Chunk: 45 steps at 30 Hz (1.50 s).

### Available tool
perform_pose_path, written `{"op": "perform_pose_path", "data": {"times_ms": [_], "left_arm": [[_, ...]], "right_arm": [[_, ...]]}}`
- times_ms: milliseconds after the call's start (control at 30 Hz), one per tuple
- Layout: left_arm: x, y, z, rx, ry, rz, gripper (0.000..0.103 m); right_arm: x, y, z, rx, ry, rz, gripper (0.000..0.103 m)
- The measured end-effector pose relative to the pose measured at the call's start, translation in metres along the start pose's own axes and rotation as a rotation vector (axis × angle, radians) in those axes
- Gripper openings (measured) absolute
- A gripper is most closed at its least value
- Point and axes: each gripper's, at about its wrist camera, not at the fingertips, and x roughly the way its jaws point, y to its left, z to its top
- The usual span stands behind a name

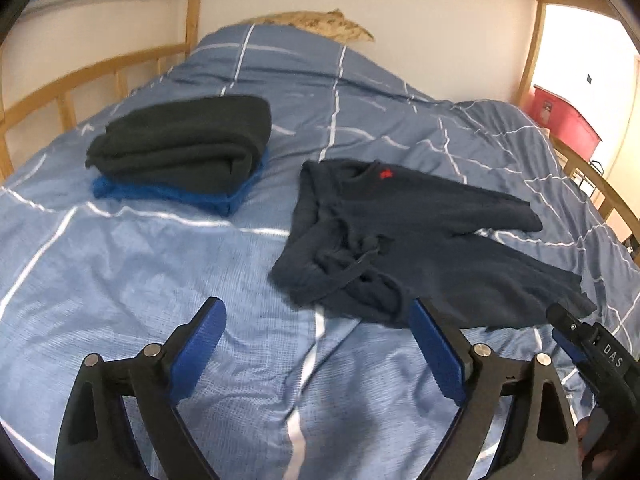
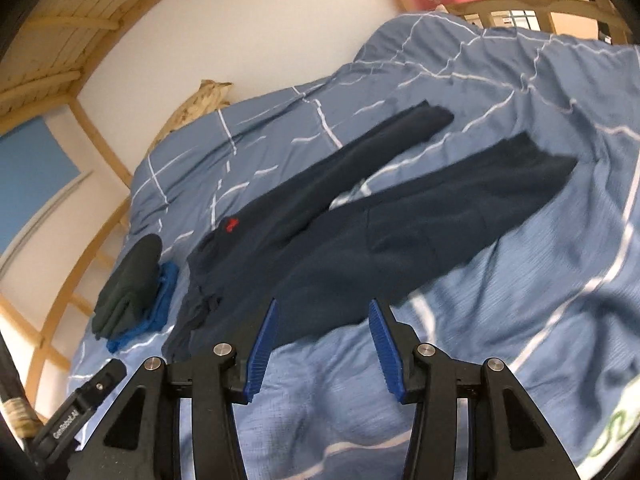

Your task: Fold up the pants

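Note:
Dark navy pants with a small red logo lie spread flat on the blue checked duvet, waistband with drawstring toward the left, two legs stretching away to the right. They also show in the right wrist view. My left gripper is open and empty, just short of the rumpled waistband. My right gripper is open and empty, hovering at the near edge of the pants' seat. The tip of the right gripper also shows at the left wrist view's right edge.
A stack of folded clothes, a dark green piece on a bright blue one, sits on the bed left of the pants. Wooden bed rails run round the mattress. A red bin stands beyond the foot.

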Motion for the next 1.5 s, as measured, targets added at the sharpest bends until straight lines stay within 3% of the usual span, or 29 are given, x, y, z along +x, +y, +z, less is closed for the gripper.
{"op": "perform_pose_path", "data": {"times_ms": [467,800,900,1033,1067,1133,1200,1500], "left_arm": [[0.054,-0.007,0.001,-0.028,0.076,-0.069,0.08],[0.088,0.004,0.001,-0.106,0.151,-0.114,0.07],[0.095,0.005,0.001,-0.121,0.168,-0.131,0.062],[0.097,0.002,0.002,-0.127,0.171,-0.157,0.037],[0.095,0.001,0.002,-0.128,0.166,-0.154,0.033],[0.09,-0.001,0.002,-0.124,0.155,-0.144,0.029],[0.084,-0.004,0.003,-0.115,0.138,-0.137,0.027],[0.059,-0.014,0.018,-0.098,0.095,-0.091,0.022]], "right_arm": [[0.036,-0.029,-0.001,0.14,0.027,-0.037,0.048],[0.057,-0.029,0.003,0.13,0.043,-0.062,0.048],[0.062,-0.029,0.003,0.121,0.047,-0.074,0.048],[0.065,-0.03,0.006,0.124,0.049,-0.073,0.048],[0.065,-0.031,0.007,0.119,0.044,-0.072,0.046],[0.062,-0.031,0.008,0.106,0.034,-0.087,0.026],[0.056,-0.03,0.011,0.078,0.012,-0.088,0.018],[0.023,-0.015,0.03,0.022,-0.05,-0.054,0.013]]}}
